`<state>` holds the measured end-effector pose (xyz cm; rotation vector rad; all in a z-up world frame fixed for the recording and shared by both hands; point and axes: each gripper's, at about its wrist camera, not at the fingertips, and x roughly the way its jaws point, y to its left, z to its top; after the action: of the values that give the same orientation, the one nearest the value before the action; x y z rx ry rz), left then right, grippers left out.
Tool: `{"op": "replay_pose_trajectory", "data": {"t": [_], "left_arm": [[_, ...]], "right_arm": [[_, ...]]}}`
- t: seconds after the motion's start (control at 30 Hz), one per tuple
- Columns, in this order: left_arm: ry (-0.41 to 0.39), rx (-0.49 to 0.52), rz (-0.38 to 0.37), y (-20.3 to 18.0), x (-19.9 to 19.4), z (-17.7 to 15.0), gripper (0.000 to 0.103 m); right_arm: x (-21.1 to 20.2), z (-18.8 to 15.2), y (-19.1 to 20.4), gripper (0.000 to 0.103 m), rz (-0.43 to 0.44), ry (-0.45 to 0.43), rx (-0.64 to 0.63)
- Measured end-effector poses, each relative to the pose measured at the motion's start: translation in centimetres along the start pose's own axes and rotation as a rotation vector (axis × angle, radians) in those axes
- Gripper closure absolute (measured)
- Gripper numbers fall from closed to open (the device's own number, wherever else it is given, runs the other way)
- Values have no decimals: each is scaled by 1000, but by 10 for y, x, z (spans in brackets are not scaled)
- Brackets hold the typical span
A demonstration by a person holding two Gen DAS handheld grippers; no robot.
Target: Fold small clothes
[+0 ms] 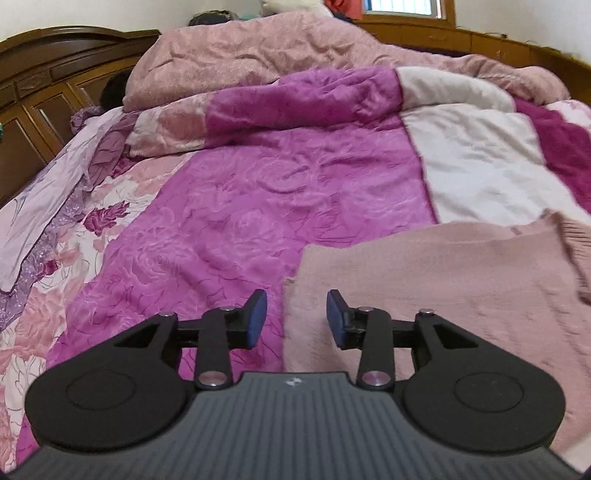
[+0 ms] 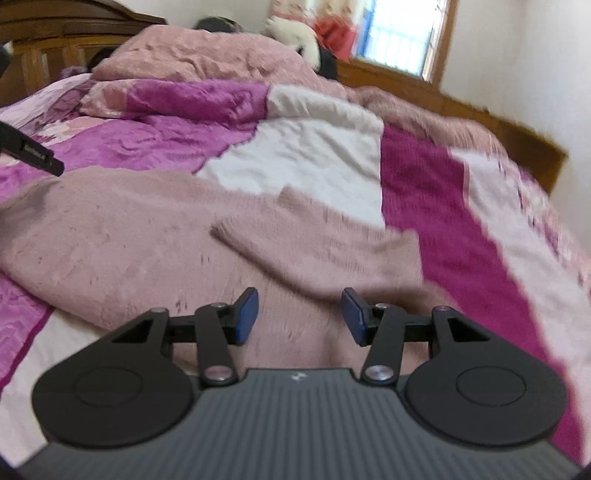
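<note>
A dusty-pink knit sweater (image 1: pixel 436 280) lies flat on the magenta quilt (image 1: pixel 240 206). In the left wrist view my left gripper (image 1: pixel 297 319) is open and empty, hovering over the sweater's left edge. In the right wrist view the sweater (image 2: pixel 122 236) spreads across the middle, with one sleeve (image 2: pixel 317 243) folded across its body. My right gripper (image 2: pixel 300 315) is open and empty just above the sweater, below the sleeve. The left gripper's black body (image 2: pixel 33 151) shows at the left edge of the right wrist view.
A bunched pink duvet (image 1: pixel 258 55) is piled at the head of the bed. A wooden headboard (image 1: pixel 44 74) stands at the left, a wooden bed rail (image 2: pixel 480 110) along the far side. A window (image 2: pixel 402 33) is behind.
</note>
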<state>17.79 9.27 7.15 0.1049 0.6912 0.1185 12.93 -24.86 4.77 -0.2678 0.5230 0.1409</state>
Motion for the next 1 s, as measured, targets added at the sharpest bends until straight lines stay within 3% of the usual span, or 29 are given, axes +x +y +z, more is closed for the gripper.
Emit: {"op": "replay_pose_trajectory", "data": {"t": [0.13,0.27,0.4,0.5,0.57,0.83,1.0], "left_arm": [[12,-3,-49,-12,-21,-6,56],[46,-29,-105,-23,-27,-15,56],[82,-25,-98,-31,-20,-25,55],[93,-17,-89,-33,-14,-30,55],[91,-7,-86,-33,-12,-31,55],[85,24,-76,-34,-8,-32,54],[82,30,-69,-36,-7,-33,53]], "right_arm": [[5,13,0,51,9,-26,-163],[25,15,6,51,62,6,-325],[45,12,10,53,74,46,-392],[53,16,4,58,104,61,-336],[56,20,-2,94,135,70,-283],[58,41,-47,94,47,-1,-123],[91,41,-99,93,-77,66,74]]}}
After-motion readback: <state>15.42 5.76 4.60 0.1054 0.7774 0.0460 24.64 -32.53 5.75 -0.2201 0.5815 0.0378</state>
